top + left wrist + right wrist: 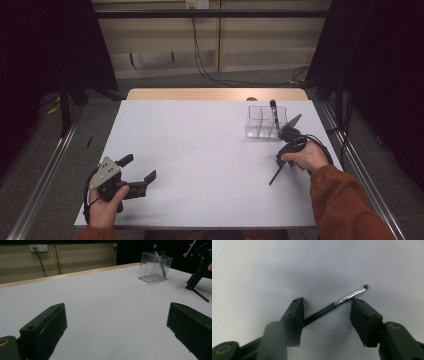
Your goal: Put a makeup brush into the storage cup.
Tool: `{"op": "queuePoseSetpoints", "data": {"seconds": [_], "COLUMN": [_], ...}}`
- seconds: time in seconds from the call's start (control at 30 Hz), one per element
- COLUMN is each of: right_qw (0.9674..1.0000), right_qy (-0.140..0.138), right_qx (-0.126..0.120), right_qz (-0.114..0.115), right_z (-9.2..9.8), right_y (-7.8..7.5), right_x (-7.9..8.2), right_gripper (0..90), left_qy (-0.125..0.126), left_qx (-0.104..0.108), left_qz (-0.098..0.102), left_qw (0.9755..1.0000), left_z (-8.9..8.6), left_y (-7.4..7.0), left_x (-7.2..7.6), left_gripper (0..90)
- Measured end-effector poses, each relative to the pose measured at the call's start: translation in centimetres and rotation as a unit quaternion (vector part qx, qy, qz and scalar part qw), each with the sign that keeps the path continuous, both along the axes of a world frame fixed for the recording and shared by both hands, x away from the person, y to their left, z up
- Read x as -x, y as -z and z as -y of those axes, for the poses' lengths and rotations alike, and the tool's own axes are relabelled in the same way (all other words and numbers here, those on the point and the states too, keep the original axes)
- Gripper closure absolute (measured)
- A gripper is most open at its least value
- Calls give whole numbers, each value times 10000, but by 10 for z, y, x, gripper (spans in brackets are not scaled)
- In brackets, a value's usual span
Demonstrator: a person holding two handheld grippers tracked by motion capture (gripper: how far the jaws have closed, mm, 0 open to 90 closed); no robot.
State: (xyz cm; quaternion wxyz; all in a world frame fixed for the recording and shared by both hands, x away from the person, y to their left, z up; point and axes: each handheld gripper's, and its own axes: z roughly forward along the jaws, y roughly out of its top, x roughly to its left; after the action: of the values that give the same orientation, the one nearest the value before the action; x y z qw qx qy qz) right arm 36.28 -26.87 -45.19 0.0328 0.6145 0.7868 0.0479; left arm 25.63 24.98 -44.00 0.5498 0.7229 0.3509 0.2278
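Right claw (325, 315) stands half closed around the thin brush (337, 302) on the surface (200, 150), not yet pinching; squeeze squarely across the handle before lifting. Left claw (117, 327) sits wide open, empty.

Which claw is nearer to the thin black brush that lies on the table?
The right claw: the brush lies slanted between its jaws on the table. The left claw rests open at the opposite side of the table, far from the brush.
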Motion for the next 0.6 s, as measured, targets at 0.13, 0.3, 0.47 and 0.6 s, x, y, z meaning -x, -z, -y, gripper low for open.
{"op": "queuePoseSetpoints", "data": {"seconds": [0.13, 0.3, 0.47, 0.6], "right_qw": [10000, 10000, 9999, 9998], "right_qy": [-62, -41, 7, 99], "right_qx": [-14, -10, 5, -21], "right_qz": [-37, -64, -114, -167], "right_z": [0, 2, 5, 7], "right_y": [-1, -2, -2, -3], "right_x": [0, -1, -4, -5], "right_gripper": [544, 644, 750, 824], "left_qy": [-15, -63, -39, -7], "left_qx": [-7, -15, -70, -88], "left_qz": [3, -14, -19, -30], "left_qw": [10000, 10000, 10000, 10000], "left_z": [0, 0, 1, 3], "left_y": [0, 0, 1, 2], "left_x": [0, 0, 0, -1], "left_gripper": [29, 29, 29, 29]}}
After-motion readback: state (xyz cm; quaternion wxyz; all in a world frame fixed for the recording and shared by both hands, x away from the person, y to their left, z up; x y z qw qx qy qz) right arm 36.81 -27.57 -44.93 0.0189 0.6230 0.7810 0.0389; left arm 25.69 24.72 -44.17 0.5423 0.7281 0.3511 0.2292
